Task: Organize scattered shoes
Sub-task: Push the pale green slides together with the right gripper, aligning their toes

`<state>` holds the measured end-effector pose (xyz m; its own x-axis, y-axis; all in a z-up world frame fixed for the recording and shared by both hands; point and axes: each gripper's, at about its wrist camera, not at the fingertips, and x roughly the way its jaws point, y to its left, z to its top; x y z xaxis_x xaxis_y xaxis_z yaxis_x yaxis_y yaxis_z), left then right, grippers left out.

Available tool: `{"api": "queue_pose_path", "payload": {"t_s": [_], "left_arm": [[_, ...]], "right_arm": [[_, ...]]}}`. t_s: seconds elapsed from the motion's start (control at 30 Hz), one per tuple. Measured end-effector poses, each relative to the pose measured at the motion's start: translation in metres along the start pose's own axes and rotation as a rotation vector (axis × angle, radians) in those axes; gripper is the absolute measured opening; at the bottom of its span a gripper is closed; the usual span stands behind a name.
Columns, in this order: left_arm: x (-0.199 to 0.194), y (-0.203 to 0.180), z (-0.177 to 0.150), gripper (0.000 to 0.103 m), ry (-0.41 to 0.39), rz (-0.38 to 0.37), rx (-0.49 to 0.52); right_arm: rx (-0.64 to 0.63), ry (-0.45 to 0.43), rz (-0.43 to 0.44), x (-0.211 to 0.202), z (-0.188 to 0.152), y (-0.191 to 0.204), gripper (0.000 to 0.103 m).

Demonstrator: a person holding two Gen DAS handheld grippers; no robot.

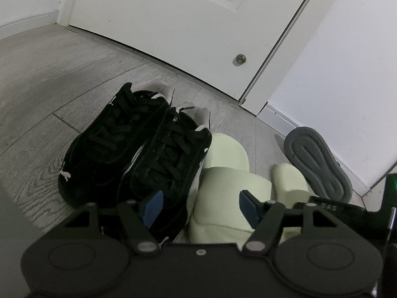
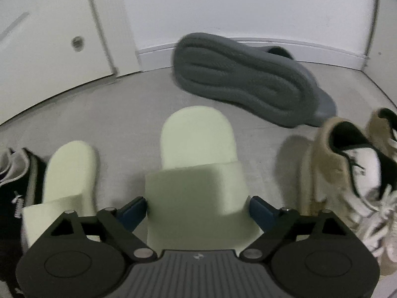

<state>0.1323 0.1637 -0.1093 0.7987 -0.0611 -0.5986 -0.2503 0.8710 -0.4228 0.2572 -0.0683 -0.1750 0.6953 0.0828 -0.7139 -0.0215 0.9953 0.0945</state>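
A pale green slide lies on the floor between the fingers of my right gripper. The blue pads sit right beside its strap, and I see no squeeze on it. Its partner, the second green slide, lies to the left, next to a pair of black sneakers. My left gripper hovers open over the toe of the right black sneaker and that green slide. It grips nothing.
A grey slide leans sole-out against the white baseboard. A pair of beige and white sneakers stands at the right. A white door and walls close off the far side of the grey wood floor.
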Motion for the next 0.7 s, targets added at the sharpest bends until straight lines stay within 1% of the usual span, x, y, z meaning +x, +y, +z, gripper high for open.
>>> {"api": "queue_pose_path", "payload": {"t_s": [0.1,0.13,0.23,0.43,0.53,0.7], "left_arm": [[0.000,0.000,0.000,0.069,0.001,0.000,-0.001],[0.000,0.000,0.000,0.069,0.001,0.000,-0.001],[0.000,-0.001,0.000,0.069,0.003,-0.002,0.002],[0.000,-0.003,-0.001,0.069,0.005,0.000,0.009],[0.000,-0.003,-0.001,0.069,0.004,-0.002,0.005],[0.002,-0.004,-0.002,0.069,0.007,-0.005,0.004]], "right_arm": [[-0.067,-0.007,0.039,0.001,-0.004,0.018,0.088],[-0.101,-0.012,0.067,0.000,-0.008,0.027,0.088],[-0.180,-0.025,0.046,-0.001,-0.015,0.040,0.088],[-0.248,-0.012,0.084,-0.012,-0.027,0.038,0.088],[-0.251,-0.002,0.089,-0.021,-0.036,0.037,0.088],[-0.238,0.035,0.092,-0.027,-0.041,0.041,0.088]]}}
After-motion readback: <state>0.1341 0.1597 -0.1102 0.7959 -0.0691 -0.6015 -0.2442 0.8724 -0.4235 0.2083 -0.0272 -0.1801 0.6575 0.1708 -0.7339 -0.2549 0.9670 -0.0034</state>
